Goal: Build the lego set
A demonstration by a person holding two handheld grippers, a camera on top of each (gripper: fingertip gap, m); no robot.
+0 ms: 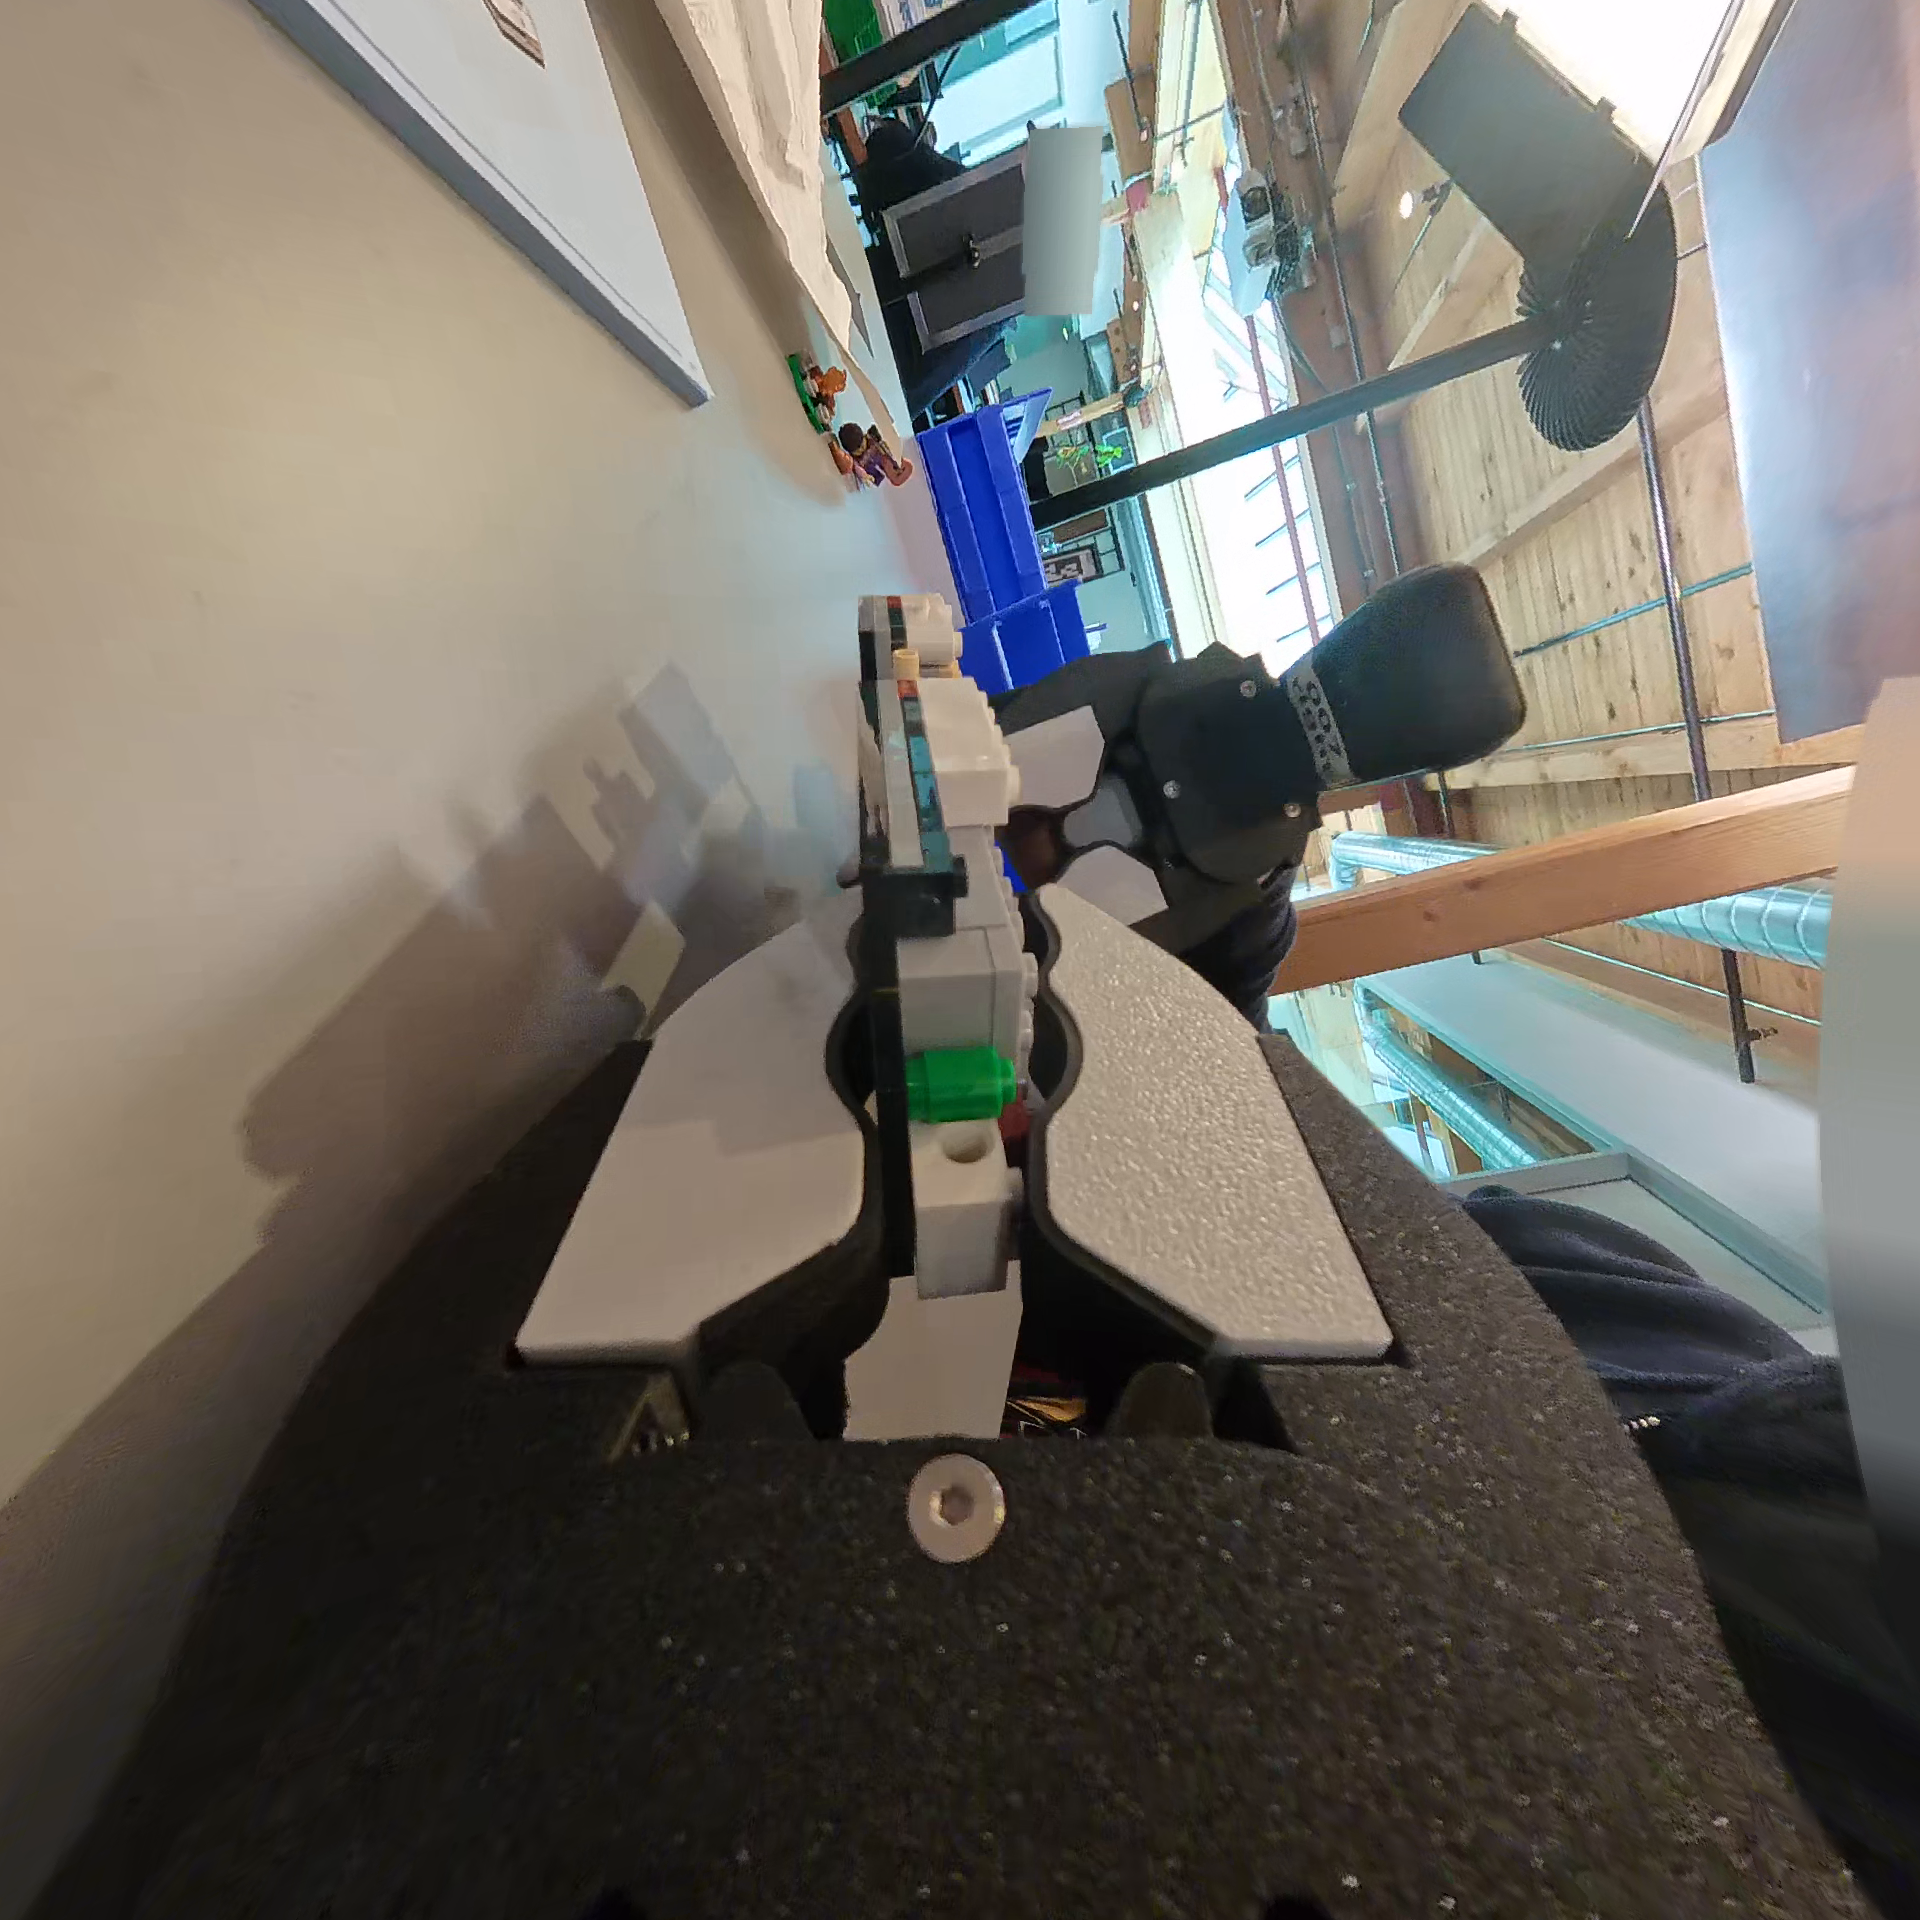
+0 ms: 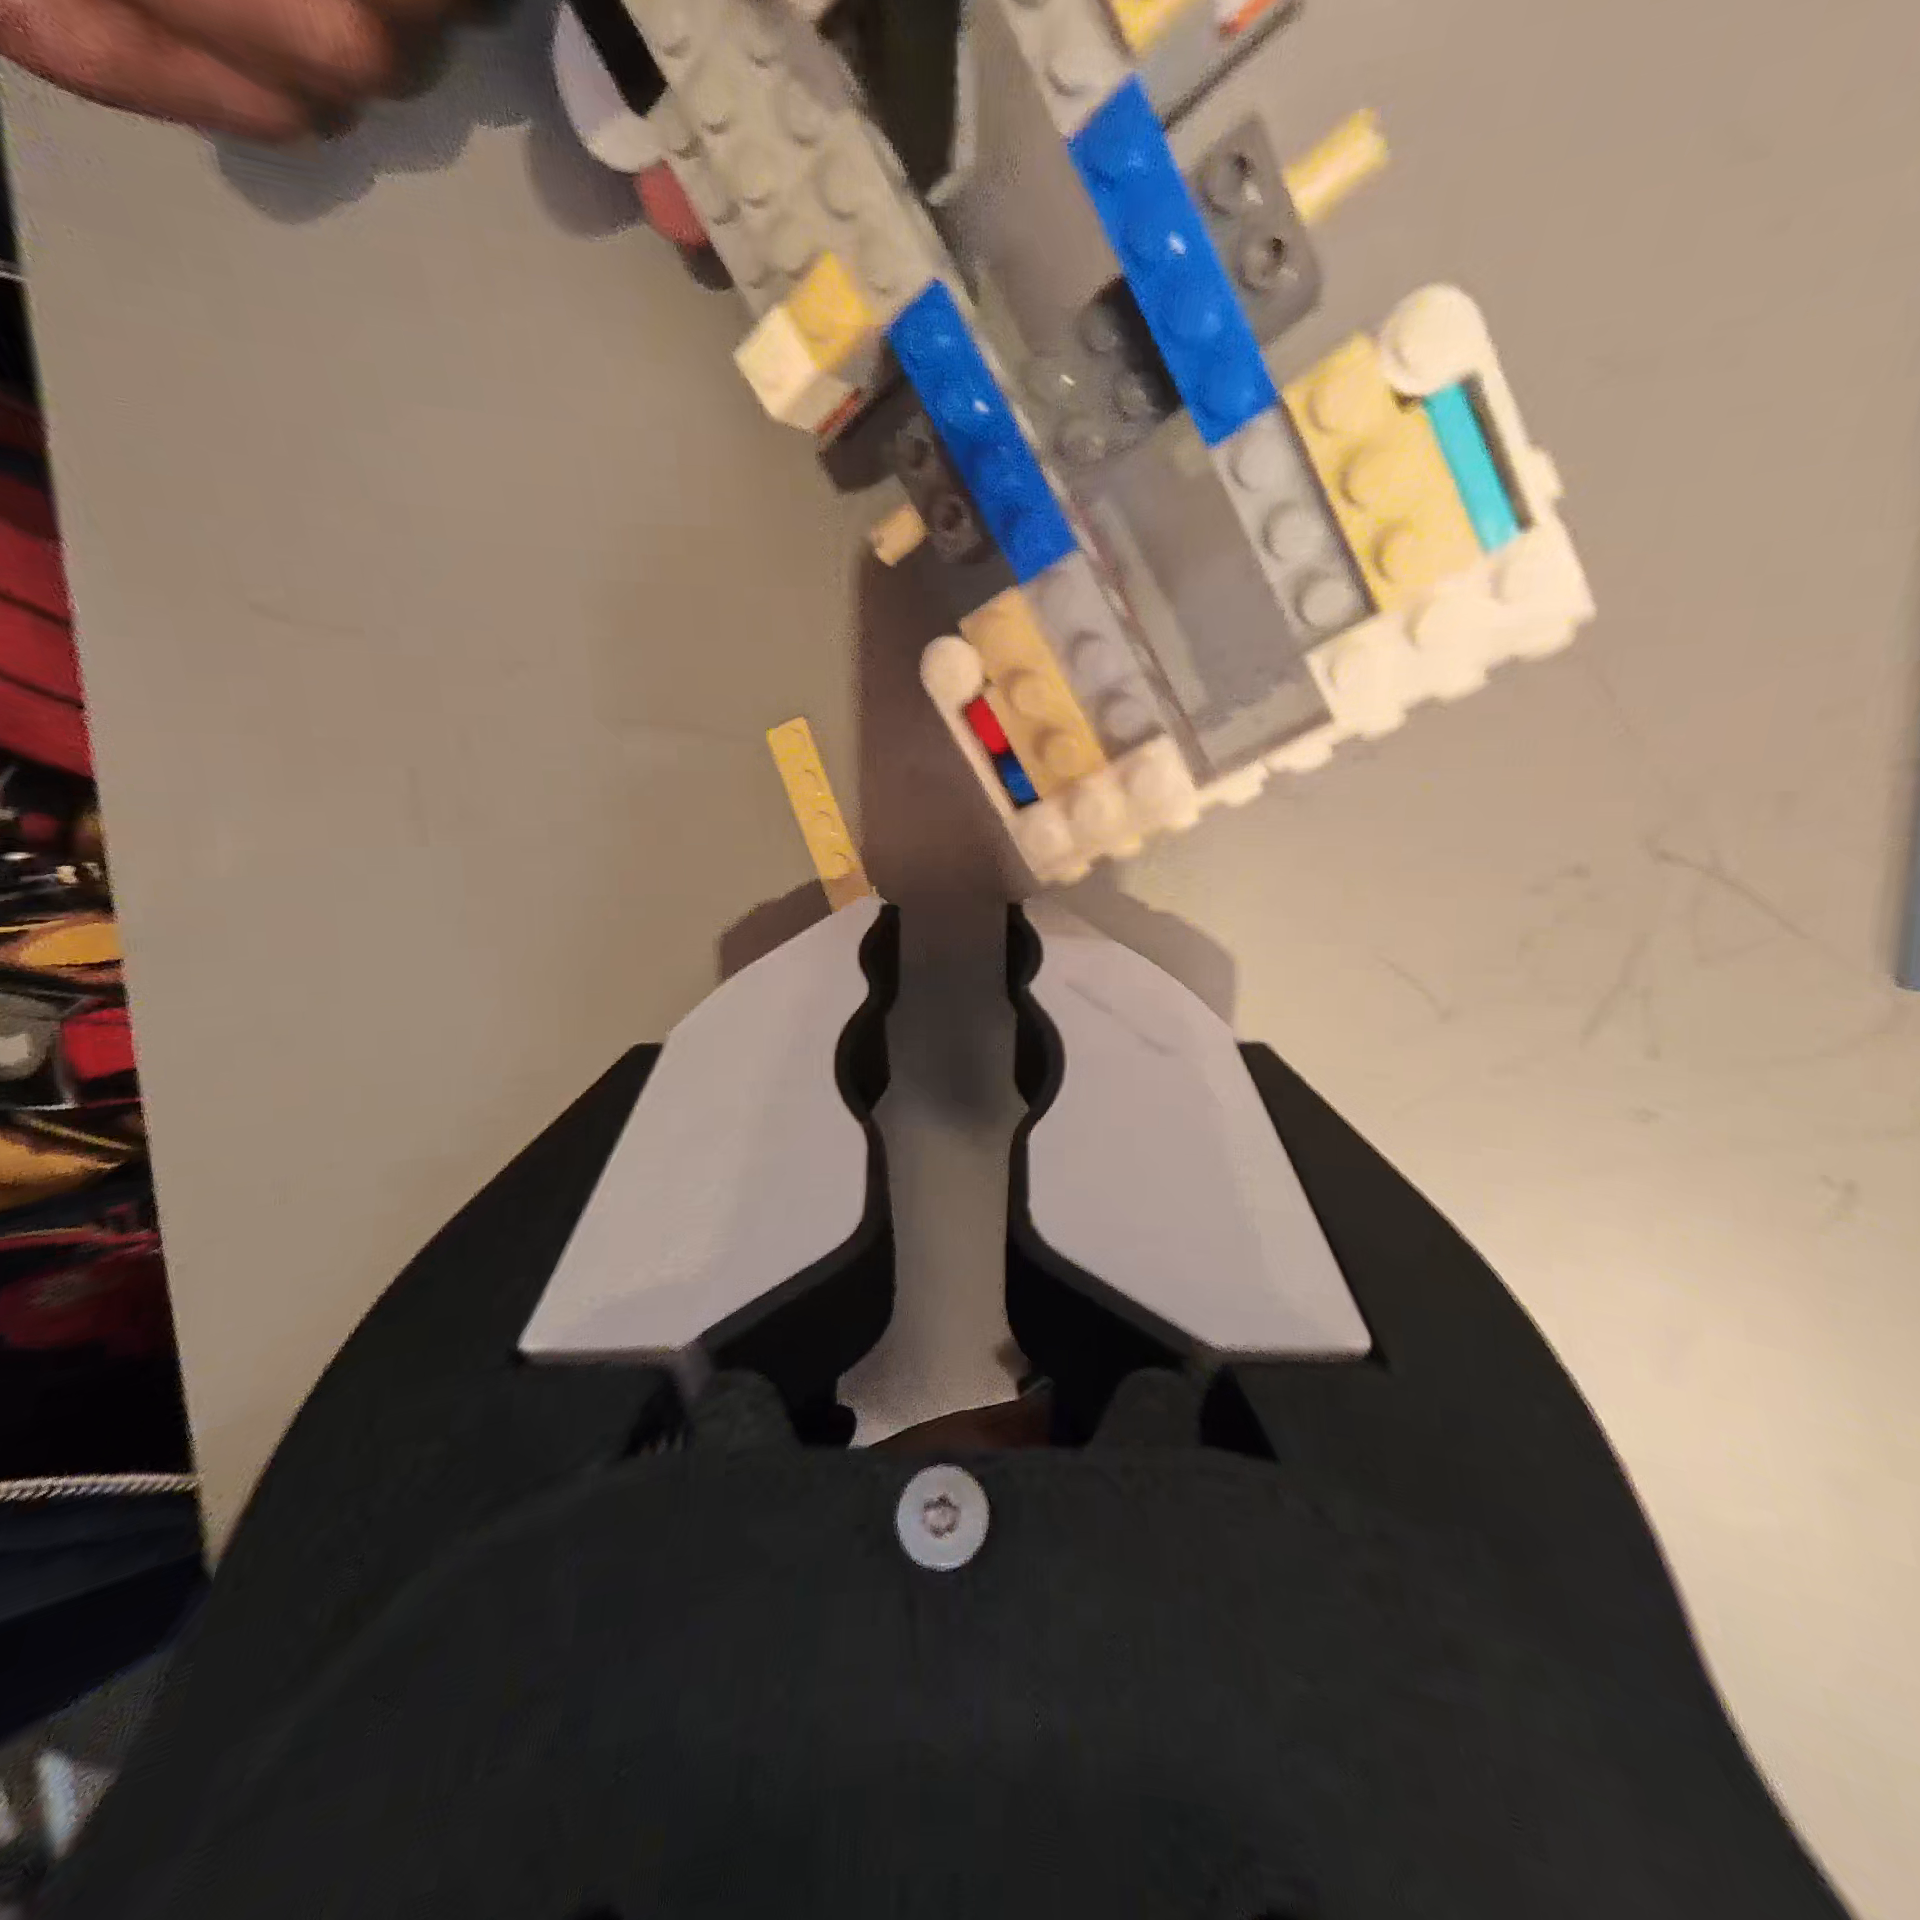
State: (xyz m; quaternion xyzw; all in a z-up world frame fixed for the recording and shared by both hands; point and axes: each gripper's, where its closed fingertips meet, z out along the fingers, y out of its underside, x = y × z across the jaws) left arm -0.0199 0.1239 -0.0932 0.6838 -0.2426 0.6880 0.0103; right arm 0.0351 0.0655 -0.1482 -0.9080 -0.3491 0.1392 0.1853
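My left gripper (image 1: 951, 914) is shut on a brick model (image 1: 940, 790) of grey, white, black and teal pieces with a green stud, and holds it edge-on above the pale table (image 1: 312, 623). In the right wrist view the model (image 2: 1143, 468) shows its studded face with blue, tan, grey and white plates. My right gripper (image 2: 951, 925) is open and empty, just short of the model's white corner. It also shows in the left wrist view (image 1: 1049, 831), behind the model. A loose tan plate (image 2: 821, 810) lies on the table (image 2: 416, 520) by my right gripper's left fingertip (image 2: 831, 945).
A hand (image 2: 208, 62) is at the top left of the right wrist view. Blue bins (image 1: 997, 520) and small brick figures (image 1: 862, 447) stand farther along the table. The table edge (image 2: 104, 831) runs down the left, with a colourful surface beyond it. Spacing between my two grippers at the tips: around 10 centimetres.
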